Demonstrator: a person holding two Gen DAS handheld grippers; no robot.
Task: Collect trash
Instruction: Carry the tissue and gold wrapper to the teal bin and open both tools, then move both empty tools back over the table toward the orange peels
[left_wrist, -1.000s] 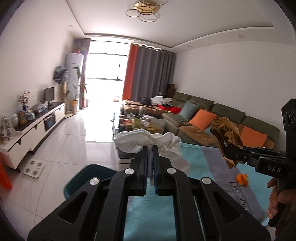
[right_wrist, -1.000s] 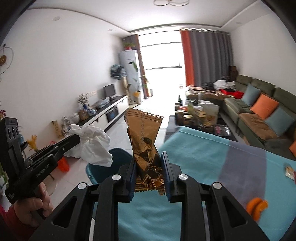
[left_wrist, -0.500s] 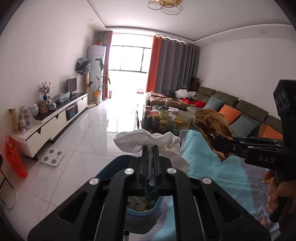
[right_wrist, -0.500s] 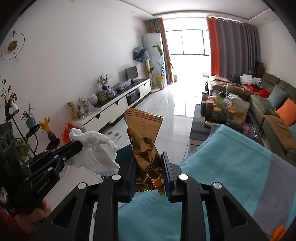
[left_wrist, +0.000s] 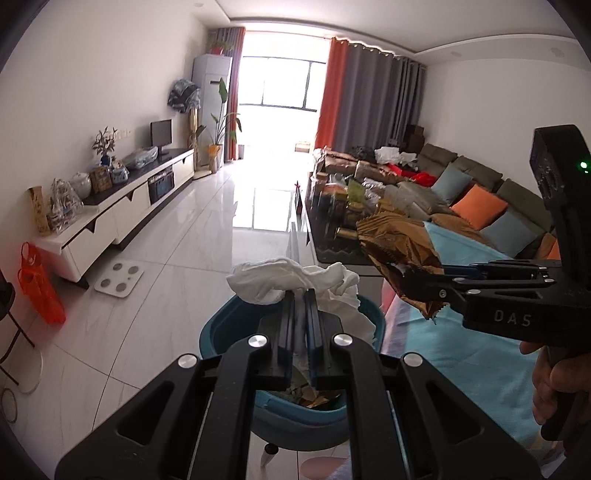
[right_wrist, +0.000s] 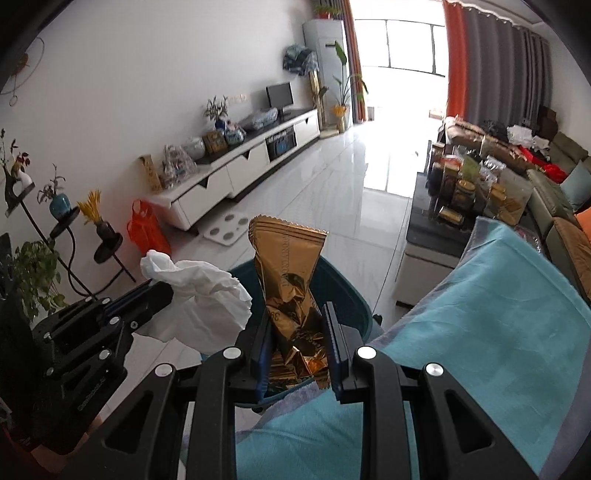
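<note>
My left gripper (left_wrist: 301, 295) is shut on a crumpled white tissue (left_wrist: 273, 282) and holds it above the teal trash bin (left_wrist: 221, 325), which has trash inside. My right gripper (right_wrist: 297, 314) is shut on a gold snack wrapper (right_wrist: 286, 266) and holds it upright over the same bin (right_wrist: 347, 288). In the left wrist view the right gripper (left_wrist: 410, 273) and the wrapper (left_wrist: 399, 243) are at the right, beside the bin. In the right wrist view the left gripper (right_wrist: 155, 291) and the tissue (right_wrist: 199, 295) are at the left.
A table with a teal cloth (right_wrist: 498, 332) lies right of the bin. A glass coffee table (left_wrist: 332, 254) with jars stands beyond it, then a sofa (left_wrist: 480, 192). A white TV cabinet (left_wrist: 122, 214), a scale (left_wrist: 118, 277) and an orange bag (left_wrist: 37, 288) are at the left.
Both grippers have moved left off the teal table to above the teal bin, each still holding its piece of trash. The bin now shows fully below them.
</note>
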